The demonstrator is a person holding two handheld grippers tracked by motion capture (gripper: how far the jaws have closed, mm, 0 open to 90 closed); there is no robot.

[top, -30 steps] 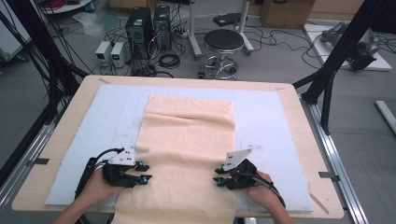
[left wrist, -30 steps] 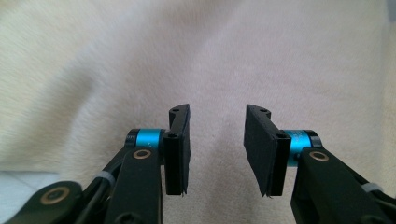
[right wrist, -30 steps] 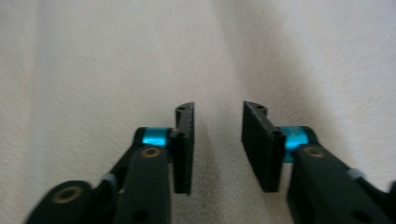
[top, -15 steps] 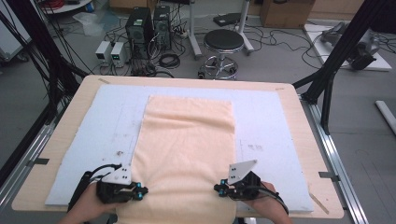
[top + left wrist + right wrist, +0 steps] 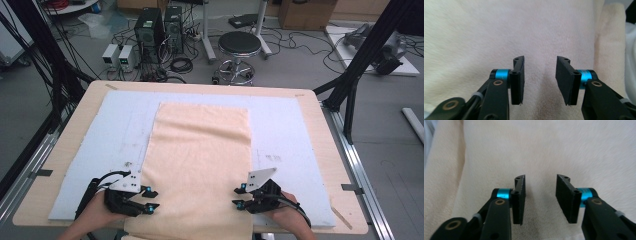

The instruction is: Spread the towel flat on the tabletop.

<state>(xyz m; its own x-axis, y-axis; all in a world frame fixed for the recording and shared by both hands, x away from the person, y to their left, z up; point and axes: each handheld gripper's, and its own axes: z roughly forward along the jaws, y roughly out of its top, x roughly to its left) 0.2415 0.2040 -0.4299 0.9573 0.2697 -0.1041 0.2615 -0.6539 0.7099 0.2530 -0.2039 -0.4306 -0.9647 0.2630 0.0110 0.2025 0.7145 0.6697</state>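
**Tongs parted over a fuzzy peach cloth**

Left tongs and right tongs sit at the near end of the counter, one at each long edge of the cloth, tips pointing inward toward each other. Both pairs have just been opening: flat black jaws now stand moderately apart with only bare fabric showing in the gap, nothing pinched. In the left gripper view the left tongs show smooth rectangular pads on bright blue collars; in the right gripper view the right tongs carry finely ribbed pads.

A long rectangular cloth, pale peach with a soft, napped, towel-like surface, lies flat lengthwise down the middle of a light blue-grey mat, its near end draping over the counter's front edge. Faint ripples cross its weave. The counter's rim is pale wood with rounded corners.
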